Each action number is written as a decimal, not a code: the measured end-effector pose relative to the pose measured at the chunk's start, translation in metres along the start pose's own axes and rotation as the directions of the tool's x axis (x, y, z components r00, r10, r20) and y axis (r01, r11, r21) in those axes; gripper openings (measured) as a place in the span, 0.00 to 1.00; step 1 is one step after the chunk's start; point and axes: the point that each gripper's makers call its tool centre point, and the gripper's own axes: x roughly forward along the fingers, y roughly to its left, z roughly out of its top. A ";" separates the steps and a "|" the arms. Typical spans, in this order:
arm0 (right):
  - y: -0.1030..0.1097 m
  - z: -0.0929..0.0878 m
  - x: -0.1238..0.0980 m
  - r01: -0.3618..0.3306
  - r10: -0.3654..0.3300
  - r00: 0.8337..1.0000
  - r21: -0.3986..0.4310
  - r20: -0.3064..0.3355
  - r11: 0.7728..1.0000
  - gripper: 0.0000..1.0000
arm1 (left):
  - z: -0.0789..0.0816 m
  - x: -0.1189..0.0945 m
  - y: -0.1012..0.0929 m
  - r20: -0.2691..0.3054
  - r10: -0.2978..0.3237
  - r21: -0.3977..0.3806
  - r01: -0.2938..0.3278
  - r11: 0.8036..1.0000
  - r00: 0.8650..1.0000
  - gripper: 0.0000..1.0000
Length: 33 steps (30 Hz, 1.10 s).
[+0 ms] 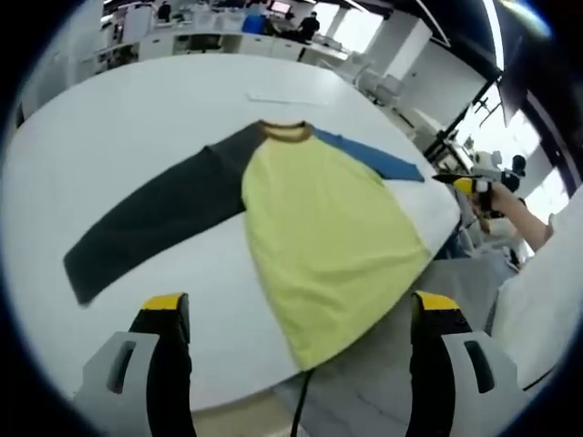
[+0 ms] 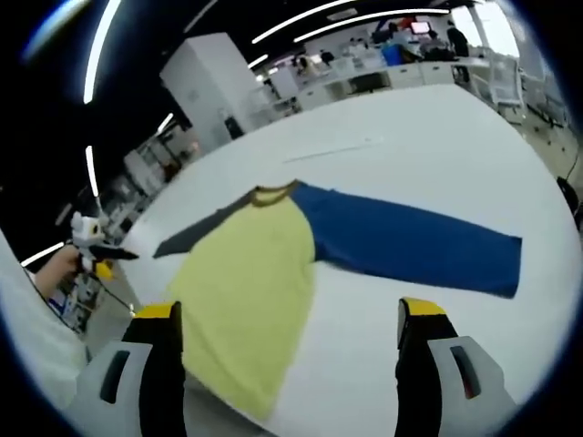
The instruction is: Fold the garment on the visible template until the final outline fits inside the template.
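Observation:
A long-sleeved shirt lies flat and unfolded on the white table [image 1: 137,118]. Its body is yellow [image 1: 319,228] [image 2: 250,291], its collar brown [image 1: 287,133], one sleeve dark grey [image 1: 155,218] and the other blue [image 2: 410,241]. Both sleeves are spread outwards. The hem reaches the table's near edge and seems to hang slightly over it. My left gripper [image 1: 301,305] stands open above the hem, holding nothing. My right gripper [image 2: 289,311] is open too, above the body near the blue sleeve. Each gripper also appears in the other's view, held in a hand [image 1: 474,187] [image 2: 96,248].
A thin pale strip [image 1: 287,98] [image 2: 337,150] lies on the table beyond the collar. The table edge [image 1: 437,241] runs close to the hem, with grey floor [image 1: 364,382] below. Desks and people stand far behind.

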 end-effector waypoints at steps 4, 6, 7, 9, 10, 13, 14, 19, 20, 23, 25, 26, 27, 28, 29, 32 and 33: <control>-0.008 0.000 0.001 0.004 -0.004 1.000 0.006 -0.007 1.000 0.97 | 0.002 0.002 -0.001 -0.007 0.000 0.005 0.000 1.000 1.000 0.98; -0.011 0.000 0.001 0.009 -0.009 1.000 0.009 -0.004 1.000 0.97 | 0.003 0.003 0.000 -0.009 0.002 0.006 -0.002 1.000 1.000 0.98; -0.014 0.001 0.001 0.011 -0.011 1.000 0.014 -0.003 1.000 0.97 | 0.003 0.004 0.000 -0.009 0.001 0.006 -0.001 1.000 1.000 0.98; -0.015 0.001 0.001 0.013 -0.013 1.000 0.016 -0.003 1.000 0.96 | 0.002 0.005 0.000 -0.013 0.000 0.006 0.000 1.000 1.000 0.98; -0.016 0.001 0.001 0.014 -0.014 1.000 0.015 -0.003 1.000 0.96 | 0.001 0.006 -0.001 -0.016 0.001 0.007 0.000 1.000 1.000 0.98; -0.022 0.000 0.002 0.018 -0.018 1.000 0.015 -0.011 1.000 0.96 | 0.000 0.006 -0.001 -0.022 0.005 0.008 -0.005 1.000 1.000 0.98; -0.023 0.000 0.002 0.019 -0.019 1.000 0.015 -0.012 1.000 0.96 | -0.001 0.006 -0.001 -0.022 0.006 0.007 -0.006 1.000 1.000 0.98; -0.036 0.002 0.001 0.033 -0.033 0.999 0.019 -0.013 0.999 0.96 | -0.003 0.006 0.001 -0.023 0.014 -0.006 -0.015 1.000 1.000 0.98; -0.038 0.002 0.001 0.036 -0.036 0.999 0.019 -0.010 0.999 0.95 | -0.004 0.007 0.001 -0.024 0.016 -0.007 -0.016 1.000 1.000 0.98; -0.045 0.003 0.000 0.049 -0.049 0.999 0.015 -0.009 0.999 0.94 | -0.003 0.009 0.000 -0.023 0.016 -0.009 -0.016 1.000 1.000 0.97; -0.051 0.002 -0.001 0.062 -0.062 0.998 0.005 -0.010 0.998 0.93 | -0.002 0.011 -0.002 -0.021 0.013 -0.007 -0.013 1.000 1.000 0.97; -0.054 0.002 -0.001 0.067 -0.067 0.998 0.005 -0.011 0.998 0.92 | -0.002 0.013 -0.004 -0.021 0.011 -0.006 -0.011 1.000 1.000 0.97; -0.058 0.002 -0.002 0.074 -0.074 0.997 0.005 -0.013 0.997 0.91 | -0.002 0.013 -0.005 -0.022 0.010 -0.006 -0.010 1.000 1.000 0.97; -0.060 0.002 -0.002 0.078 -0.078 0.997 0.005 -0.013 0.997 0.91 | -0.002 0.014 -0.006 -0.024 0.009 -0.007 -0.009 1.000 1.000 0.97; -0.063 0.002 -0.003 0.083 -0.083 0.997 0.003 -0.010 0.997 0.91 | -0.003 0.015 -0.006 -0.026 0.008 -0.007 -0.008 1.000 1.000 0.97; -0.072 0.004 -0.004 0.099 -0.099 0.995 0.011 -0.001 0.995 0.89 | -0.005 0.017 -0.004 -0.033 0.012 -0.011 -0.013 1.000 0.999 0.97; -0.075 0.006 -0.005 0.102 -0.102 0.995 0.015 0.007 0.995 0.89 | -0.005 0.017 -0.004 -0.034 0.012 -0.012 -0.013 1.000 0.999 0.97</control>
